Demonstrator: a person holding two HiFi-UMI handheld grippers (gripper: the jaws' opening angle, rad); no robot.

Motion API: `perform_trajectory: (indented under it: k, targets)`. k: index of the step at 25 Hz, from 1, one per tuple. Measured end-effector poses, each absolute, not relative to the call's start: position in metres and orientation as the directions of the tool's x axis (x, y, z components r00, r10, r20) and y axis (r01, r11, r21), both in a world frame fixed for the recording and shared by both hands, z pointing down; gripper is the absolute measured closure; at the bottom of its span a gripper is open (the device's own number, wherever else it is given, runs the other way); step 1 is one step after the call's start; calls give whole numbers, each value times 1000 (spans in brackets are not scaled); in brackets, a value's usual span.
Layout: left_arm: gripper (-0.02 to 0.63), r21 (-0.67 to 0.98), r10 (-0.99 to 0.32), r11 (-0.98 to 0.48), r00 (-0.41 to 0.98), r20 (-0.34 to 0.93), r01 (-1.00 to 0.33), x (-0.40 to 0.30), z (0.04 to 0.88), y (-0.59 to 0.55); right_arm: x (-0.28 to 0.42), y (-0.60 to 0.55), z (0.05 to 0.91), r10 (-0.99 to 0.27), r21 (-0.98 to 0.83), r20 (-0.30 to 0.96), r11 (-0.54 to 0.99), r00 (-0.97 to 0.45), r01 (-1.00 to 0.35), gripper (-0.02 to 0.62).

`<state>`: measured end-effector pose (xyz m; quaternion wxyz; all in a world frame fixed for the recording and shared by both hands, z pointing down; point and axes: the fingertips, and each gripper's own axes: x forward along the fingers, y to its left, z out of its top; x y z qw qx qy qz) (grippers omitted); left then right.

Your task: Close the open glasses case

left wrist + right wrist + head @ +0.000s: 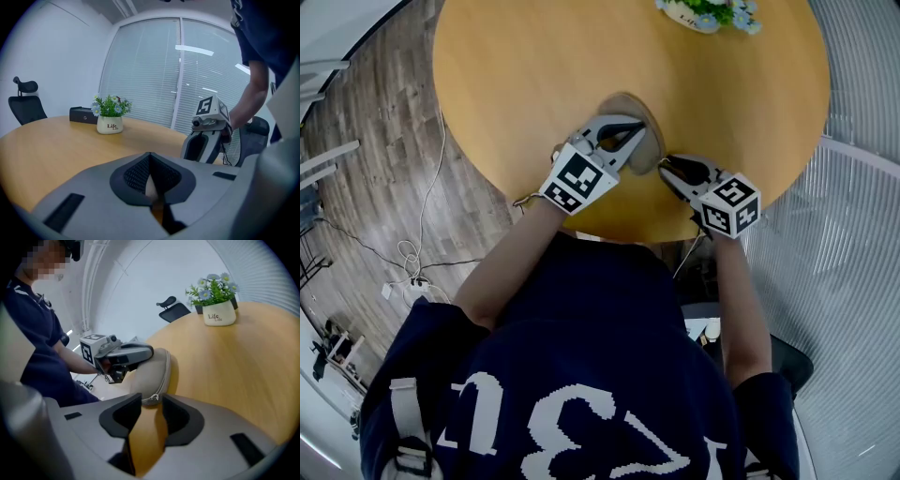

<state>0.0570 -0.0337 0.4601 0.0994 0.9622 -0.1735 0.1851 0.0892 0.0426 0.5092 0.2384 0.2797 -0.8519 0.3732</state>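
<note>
A beige zippered glasses case (649, 142) lies near the front edge of the round wooden table (525, 84). My left gripper (639, 133) reaches over the case's top and is shut on it; in the left gripper view a beige strip sits pinched between the pads of this gripper (151, 180). In the right gripper view the case (152, 373) shows its zipper line running down to the pull (152, 400), which lies just ahead of my right gripper (151, 411). That gripper's jaws stand open, with only bare table between them. In the head view the right gripper (666, 165) is at the case's right end.
A white pot of flowers (703, 13) stands at the table's far side, with a black box (82, 115) behind it. Office chairs (26, 105) and window blinds ring the table. Cables (412, 262) lie on the floor at left. The table's edge is close to both hands.
</note>
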Motion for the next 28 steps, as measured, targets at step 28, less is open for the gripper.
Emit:
perform_trajectory:
  k: [28]
  targets:
    - [594, 156, -261, -923, 869, 420, -353, 66, 464, -34, 113, 18, 501, -357, -389, 639, 614, -681, -687, 574]
